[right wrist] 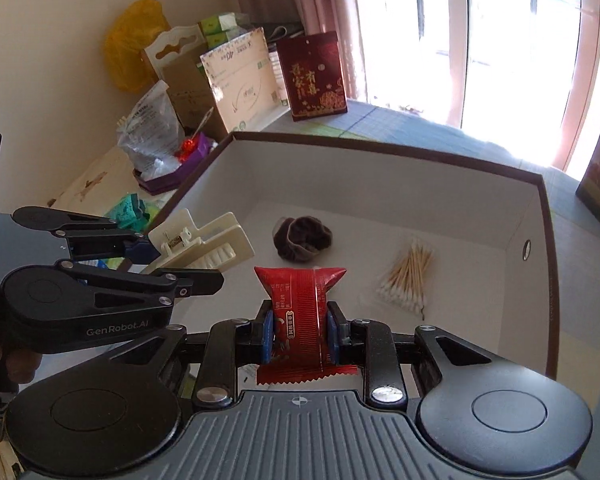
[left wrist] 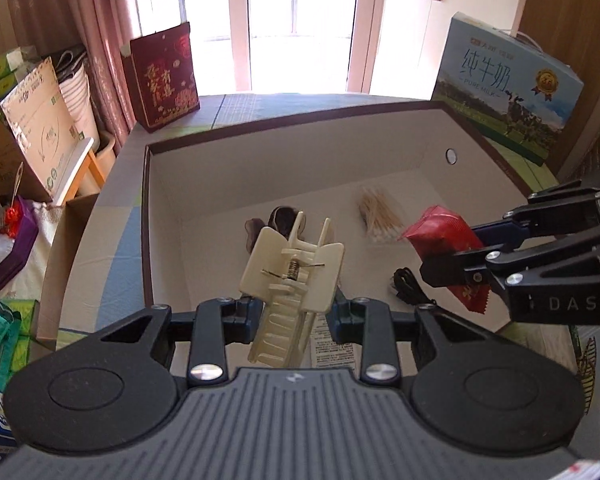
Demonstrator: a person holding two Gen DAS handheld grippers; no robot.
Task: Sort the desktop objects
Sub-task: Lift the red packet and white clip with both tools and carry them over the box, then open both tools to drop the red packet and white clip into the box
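left tool (left wrist: 292, 312) clamps ribbed cream plastic claw clip (left wrist: 292, 276) | right tool (right wrist: 299, 338) pinches crinkly red packet (right wrist: 300, 304)

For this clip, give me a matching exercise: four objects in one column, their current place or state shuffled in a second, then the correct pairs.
Objects:
1. cream hair claw clip
2. red snack packet
3. cotton swabs
4. brown scrunchie

Places or states:
A. lying loose on the box floor, right part
B. clamped in the right gripper
C. lying loose on the box floor, toward the middle
D. clamped in the left gripper

Pairs: 1-D, 2-B, 3-A, 4-C
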